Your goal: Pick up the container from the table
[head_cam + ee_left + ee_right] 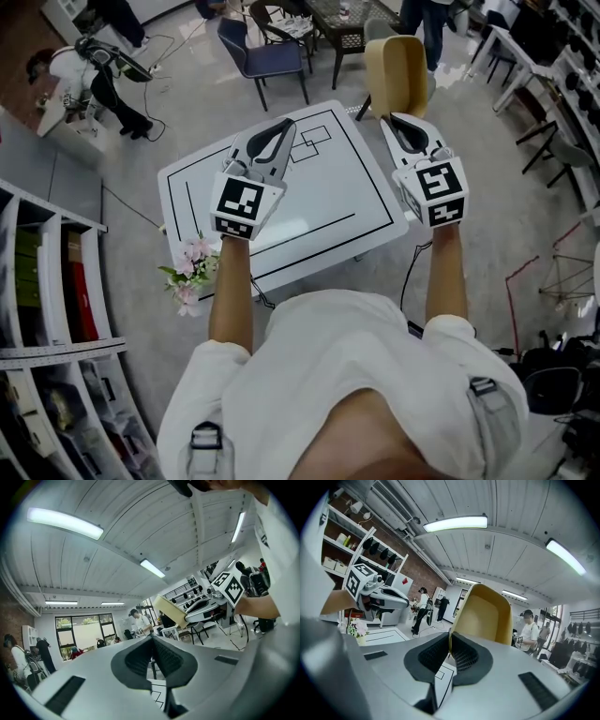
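From here the pick looks done. My right gripper [405, 117] has its fingers closed on one wall of the yellow container [398, 70], pinching it at the rim. The container hangs in the air clear of the white bench [347, 206], up by its far corner in the head view. My left gripper [286, 124] hovers above the bench, fingers pressed together on nothing. What remains, I judge, is only keeping that thin-edge grip secure.
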Demonstrator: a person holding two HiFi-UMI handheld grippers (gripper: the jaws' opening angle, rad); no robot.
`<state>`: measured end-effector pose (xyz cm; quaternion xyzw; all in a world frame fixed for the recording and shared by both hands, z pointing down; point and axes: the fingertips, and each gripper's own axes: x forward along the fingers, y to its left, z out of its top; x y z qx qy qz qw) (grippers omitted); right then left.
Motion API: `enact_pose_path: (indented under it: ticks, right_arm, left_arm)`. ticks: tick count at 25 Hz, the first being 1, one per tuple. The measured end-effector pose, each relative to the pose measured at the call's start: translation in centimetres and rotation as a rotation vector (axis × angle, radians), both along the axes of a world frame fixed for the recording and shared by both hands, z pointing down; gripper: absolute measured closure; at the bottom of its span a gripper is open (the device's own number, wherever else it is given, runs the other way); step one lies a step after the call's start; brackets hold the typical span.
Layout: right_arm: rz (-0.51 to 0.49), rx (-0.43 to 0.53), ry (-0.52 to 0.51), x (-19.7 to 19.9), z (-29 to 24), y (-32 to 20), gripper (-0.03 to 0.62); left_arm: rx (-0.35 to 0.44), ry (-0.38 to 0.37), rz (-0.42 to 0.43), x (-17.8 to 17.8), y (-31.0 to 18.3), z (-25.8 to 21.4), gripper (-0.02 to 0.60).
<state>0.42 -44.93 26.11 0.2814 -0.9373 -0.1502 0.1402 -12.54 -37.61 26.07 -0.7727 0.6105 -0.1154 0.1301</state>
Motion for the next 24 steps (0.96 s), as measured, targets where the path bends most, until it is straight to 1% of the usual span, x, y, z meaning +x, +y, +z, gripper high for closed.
enact_pose_path:
  ticks: [11, 24]
  right_arm:
    - [0.000, -0.014, 0.007, 0.4, 0.9, -0.1, 0.562]
    - [-0.012, -0.031, 0.011, 0.7, 1.6, -0.1, 0.562]
  left_arm:
    - [-0.038, -0.003, 0.003, 0.7, -0.5, 1.7, 0.563]
    - [-0.045, -0.002, 0.004, 1.4, -0.4, 2.0, 0.563]
